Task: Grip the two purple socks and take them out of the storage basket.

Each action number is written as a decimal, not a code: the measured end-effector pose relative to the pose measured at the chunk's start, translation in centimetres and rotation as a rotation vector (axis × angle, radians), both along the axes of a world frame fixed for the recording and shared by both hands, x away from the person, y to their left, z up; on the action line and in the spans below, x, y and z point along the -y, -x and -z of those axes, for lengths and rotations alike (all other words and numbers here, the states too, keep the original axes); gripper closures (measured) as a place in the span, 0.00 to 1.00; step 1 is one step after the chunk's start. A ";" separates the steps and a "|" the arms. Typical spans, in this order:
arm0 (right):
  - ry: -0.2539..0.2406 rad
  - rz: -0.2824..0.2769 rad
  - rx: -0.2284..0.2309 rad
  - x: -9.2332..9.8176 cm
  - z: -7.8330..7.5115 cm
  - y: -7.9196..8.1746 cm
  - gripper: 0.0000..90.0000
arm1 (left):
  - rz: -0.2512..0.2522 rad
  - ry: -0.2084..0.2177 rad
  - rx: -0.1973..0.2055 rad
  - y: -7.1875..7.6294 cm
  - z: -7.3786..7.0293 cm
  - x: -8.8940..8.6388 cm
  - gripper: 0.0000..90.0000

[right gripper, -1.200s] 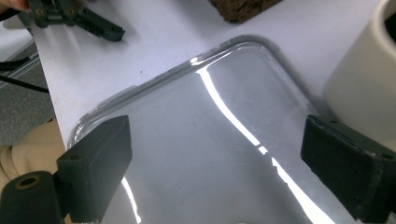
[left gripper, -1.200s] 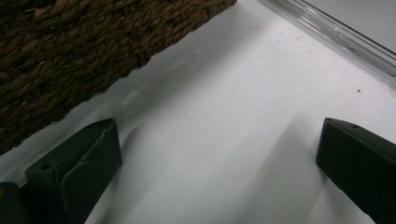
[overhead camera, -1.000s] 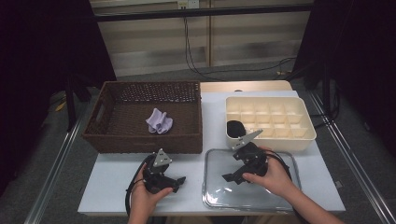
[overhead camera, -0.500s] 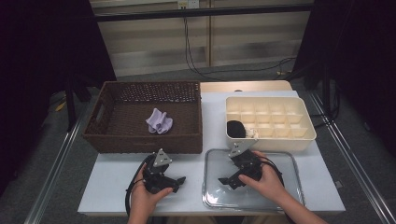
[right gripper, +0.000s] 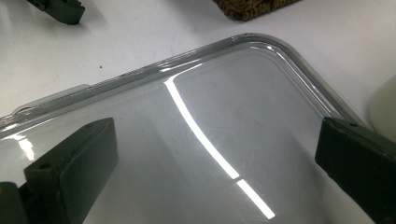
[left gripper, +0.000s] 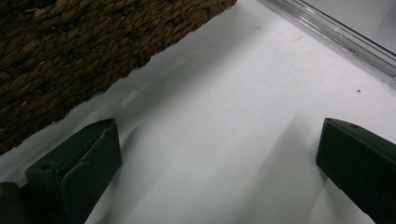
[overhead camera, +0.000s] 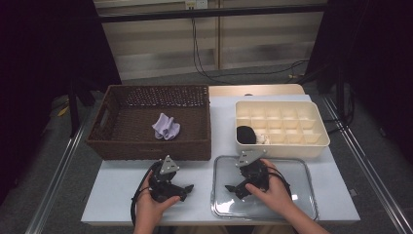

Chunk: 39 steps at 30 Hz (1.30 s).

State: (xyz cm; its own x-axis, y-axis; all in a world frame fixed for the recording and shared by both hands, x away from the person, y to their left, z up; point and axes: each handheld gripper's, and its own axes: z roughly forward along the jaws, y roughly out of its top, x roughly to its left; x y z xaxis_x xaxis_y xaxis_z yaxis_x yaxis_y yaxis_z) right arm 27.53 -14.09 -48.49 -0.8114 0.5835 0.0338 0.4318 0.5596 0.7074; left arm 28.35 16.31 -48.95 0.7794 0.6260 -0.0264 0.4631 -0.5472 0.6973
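Clear lid (overhead camera: 292, 195) under right tool (overhead camera: 233, 187), jaws just opened wide, gripping nothing; left tool (overhead camera: 187, 188) wide, empty.

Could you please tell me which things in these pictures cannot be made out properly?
- Small pale item beside the dark bundle in the cream divided box: too small in the high view to identify.
- Lavender cloth in the wicker basket: crumpled, so its kind is unclear.
- Clear lid: cut off by the right gripper view's edges and glare.
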 end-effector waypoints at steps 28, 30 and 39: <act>-0.005 0.003 0.000 0.1 0.0 0.1 0.00 | -0.006 -0.013 -0.052 0.0 -1.3 -0.4 0.02; -0.003 0.011 0.001 0.0 0.0 0.2 0.00 | -0.014 -0.009 -0.060 -0.2 -1.7 -0.7 0.03; -0.003 0.011 0.000 0.0 0.0 0.2 0.00 | -0.024 0.000 -0.072 -0.6 -3.6 -2.2 0.03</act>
